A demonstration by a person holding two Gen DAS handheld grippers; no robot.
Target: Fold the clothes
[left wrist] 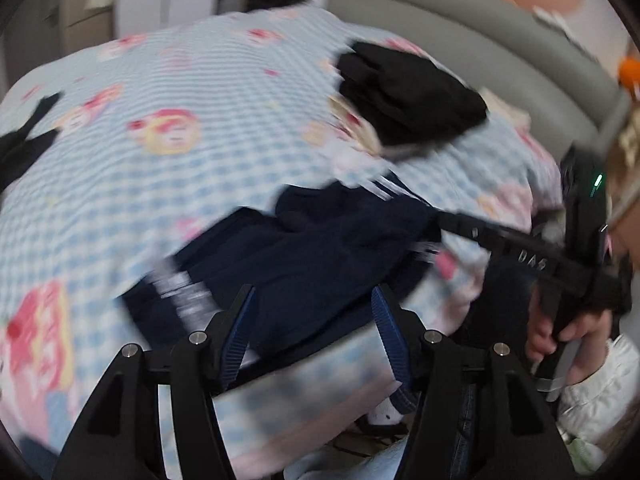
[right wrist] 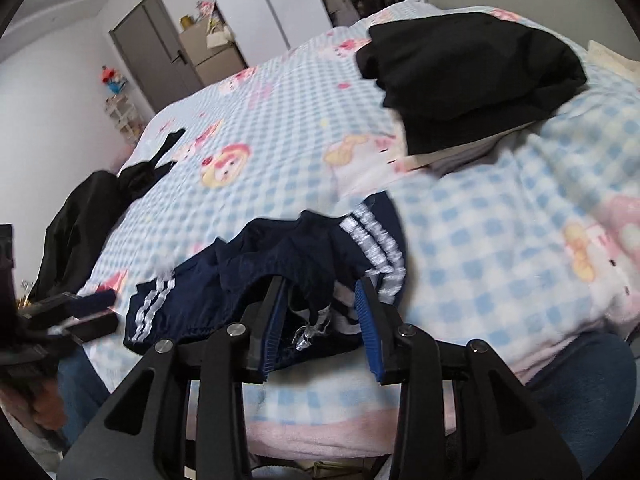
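Navy shorts with white side stripes (right wrist: 280, 264) lie crumpled near the bed's front edge; they also show in the left wrist view (left wrist: 320, 248). My right gripper (right wrist: 320, 284) is open, its jaws over the shorts' near edge and drawstring. My left gripper (left wrist: 314, 294) is open just above the shorts' near side. The right gripper also shows in the left wrist view (left wrist: 440, 220), reaching at the shorts' right end. A folded black garment (right wrist: 468, 76) lies farther back on the bed, also seen in the left wrist view (left wrist: 408, 92).
The bed has a blue-checked cartoon blanket (right wrist: 280, 120). More black clothes (right wrist: 80, 216) lie at its left edge. A grey headboard (left wrist: 480, 40) runs behind. A door (right wrist: 152, 52) and a cabinet stand at the far wall.
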